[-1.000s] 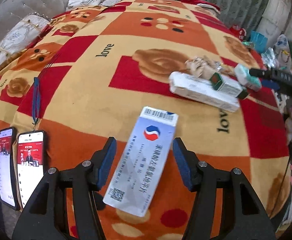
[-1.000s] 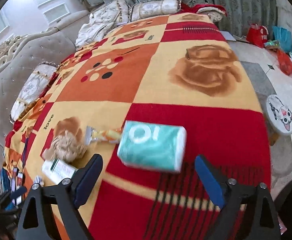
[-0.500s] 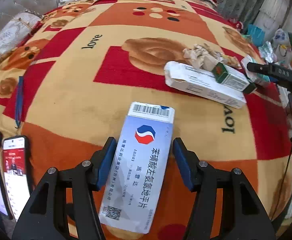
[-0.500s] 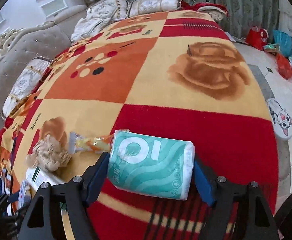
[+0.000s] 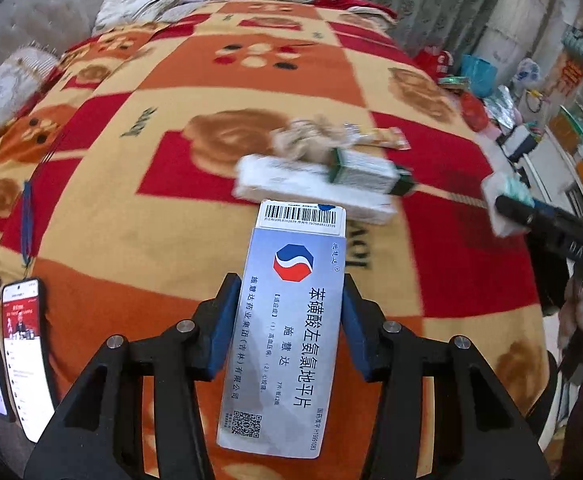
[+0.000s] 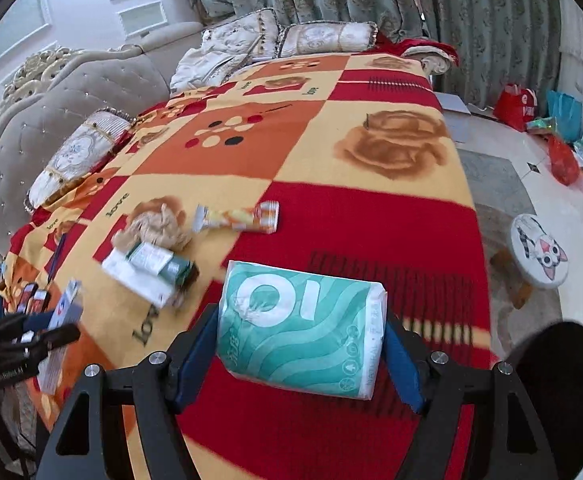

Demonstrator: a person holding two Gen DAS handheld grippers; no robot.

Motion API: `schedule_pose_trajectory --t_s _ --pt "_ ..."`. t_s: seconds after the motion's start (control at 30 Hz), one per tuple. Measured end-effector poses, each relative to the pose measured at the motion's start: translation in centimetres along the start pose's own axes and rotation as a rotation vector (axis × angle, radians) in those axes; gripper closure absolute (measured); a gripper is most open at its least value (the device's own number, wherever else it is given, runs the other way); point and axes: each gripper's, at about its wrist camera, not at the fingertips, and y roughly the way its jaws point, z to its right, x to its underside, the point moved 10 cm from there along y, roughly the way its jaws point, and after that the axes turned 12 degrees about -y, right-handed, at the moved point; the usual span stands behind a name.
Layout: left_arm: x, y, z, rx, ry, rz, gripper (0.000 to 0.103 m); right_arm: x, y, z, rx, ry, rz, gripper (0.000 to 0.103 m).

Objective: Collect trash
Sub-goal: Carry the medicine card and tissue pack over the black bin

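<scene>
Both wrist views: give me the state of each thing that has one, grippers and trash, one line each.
left gripper: jaws closing on the medicine box
medicine box: between the pads, lifted
right gripper: shut on the tissue pack
tissue pack: gripped, off the blanket
white carton: lying flat on the blanket
green box: resting on the carton
crumpled paper: lying loose
snack wrapper: lying flat
two phones: screens lit

Tufted grey headboard (image 6: pixel 31 128), green patterned curtains (image 6: pixel 431 12), pale tiled floor (image 6: pixel 503 184)
</scene>
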Motion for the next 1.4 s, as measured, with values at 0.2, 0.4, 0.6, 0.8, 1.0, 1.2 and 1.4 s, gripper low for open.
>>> schedule_pose_trajectory --t_s 0.2,0.4,0.6,0.8,1.0,1.2,1.4 --pt "0.4 -0.5 5.0 0.052 0.058 0.009 0.056 2.4 -2.3 1.3 0.024 0.03 0.005 0.029" --pt "0.8 -0.4 10.7 0.105 0.129 0.008 0.056 3.9 -4.5 3.5 0.066 0.062 0.013 0.029" --pt "1.2 0.1 15.7 0.151 0.182 -0.006 0.056 5.6 -6.4 6.7 0.115 0.107 0.015 0.029" --pt "1.7 0.8 20.6 0.197 0.235 -0.023 0.056 7.5 -7.7 9.8 0.162 0.152 0.005 0.029" --pt "2.1 1.5 24.7 0.243 0.266 -0.046 0.056 9.2 -8.7 12.7 0.194 0.201 0.0 0.029" --pt "2.2 2.4 27.8 0.269 0.277 -0.065 0.056 10.7 -9.3 15.4 0.221 0.24 -0.012 0.029" --pt "2.3 3.3 30.6 0.299 0.282 -0.09 0.056 12.0 -9.5 17.9 0.248 0.276 -0.027 0.029"
